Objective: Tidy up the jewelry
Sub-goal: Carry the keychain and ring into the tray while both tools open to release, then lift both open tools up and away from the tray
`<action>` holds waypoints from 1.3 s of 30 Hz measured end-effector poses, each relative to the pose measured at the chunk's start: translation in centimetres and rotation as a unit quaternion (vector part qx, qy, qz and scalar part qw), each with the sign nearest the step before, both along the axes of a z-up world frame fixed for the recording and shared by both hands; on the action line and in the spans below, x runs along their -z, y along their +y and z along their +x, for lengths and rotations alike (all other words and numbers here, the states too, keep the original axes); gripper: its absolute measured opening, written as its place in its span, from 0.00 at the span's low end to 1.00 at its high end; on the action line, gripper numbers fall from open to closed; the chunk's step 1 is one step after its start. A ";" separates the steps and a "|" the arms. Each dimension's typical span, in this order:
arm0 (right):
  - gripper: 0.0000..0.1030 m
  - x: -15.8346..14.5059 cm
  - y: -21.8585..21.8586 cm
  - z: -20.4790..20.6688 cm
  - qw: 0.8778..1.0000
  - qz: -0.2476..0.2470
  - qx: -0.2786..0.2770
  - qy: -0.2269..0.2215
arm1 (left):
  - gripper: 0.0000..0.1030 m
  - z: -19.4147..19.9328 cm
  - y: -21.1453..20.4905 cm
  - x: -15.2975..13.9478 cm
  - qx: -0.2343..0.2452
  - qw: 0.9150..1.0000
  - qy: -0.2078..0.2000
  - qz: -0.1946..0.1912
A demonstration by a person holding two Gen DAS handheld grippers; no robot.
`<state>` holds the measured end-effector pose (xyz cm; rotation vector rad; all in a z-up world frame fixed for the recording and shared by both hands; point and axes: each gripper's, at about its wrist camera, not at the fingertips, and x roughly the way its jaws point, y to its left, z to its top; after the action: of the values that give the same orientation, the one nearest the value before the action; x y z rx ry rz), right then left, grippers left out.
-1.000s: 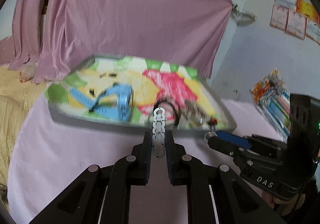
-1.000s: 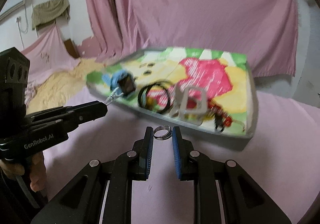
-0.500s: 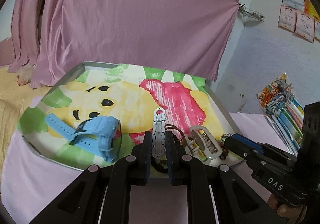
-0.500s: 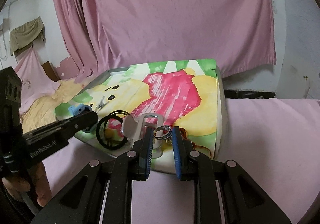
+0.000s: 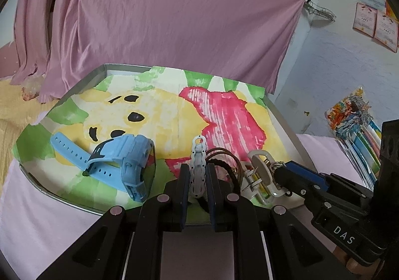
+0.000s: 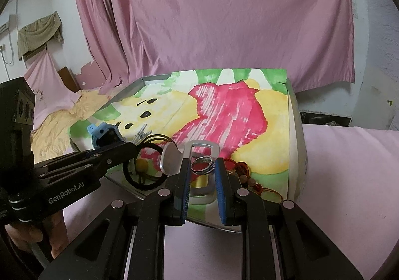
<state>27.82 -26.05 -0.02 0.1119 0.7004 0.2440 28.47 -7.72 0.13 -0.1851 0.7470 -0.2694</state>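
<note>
At the bottom centre of the left wrist view, the left hand-held gripper (image 5: 197, 175) is clenched on a pale silver link bracelet (image 5: 198, 162), which stands upright between the pads with its ring end poking above the fingertips. At the bottom centre of the right wrist view, the right hand-held gripper (image 6: 203, 169) grasps a silver ring (image 6: 202, 164), pinched across between the two blue-padded fingers (image 6: 221, 180).

Both hover over the near edge of a metal tray (image 5: 74, 201) lined with a painted paper showing a yellow bear in red. On the tray just beyond the left gripper lie a black and brown cord bracelet (image 5: 224, 160) and, toward the right of that frame, a white hair claw clip (image 5: 259, 172). Left of centre rests a light blue watch (image 5: 124, 157), its strap stretching toward the left. In the right wrist view, a black hair tie (image 6: 142, 167) lies at centre left and a beaded bracelet with red cord (image 6: 245, 172) just right of the gripper.

The tray sits on a pink-covered bench (image 6: 349, 180). Behind it, filling the upper frame, hangs a pink curtain (image 5: 174, 18).
</note>
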 end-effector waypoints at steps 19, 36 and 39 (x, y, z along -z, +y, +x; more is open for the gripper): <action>0.17 0.1 -0.4 0.0 1.000 0.006 0.009 0.004 | 0.13 0.0 0.6 0.1 -0.007 1.000 0.004 -0.009; 0.37 -1.2 -1.9 -1.8 0.997 0.011 0.060 -0.054 | 0.56 -2.0 1.2 -1.4 -0.025 0.998 -0.064 -0.012; 0.48 -1.6 -2.1 -2.5 0.995 0.010 0.070 -0.072 | 0.66 -2.7 1.3 -1.8 -0.030 0.996 -0.082 -0.007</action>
<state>25.35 -28.16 1.55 0.1603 0.5436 0.1241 25.80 -6.47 1.96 -0.1951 0.5758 -0.2306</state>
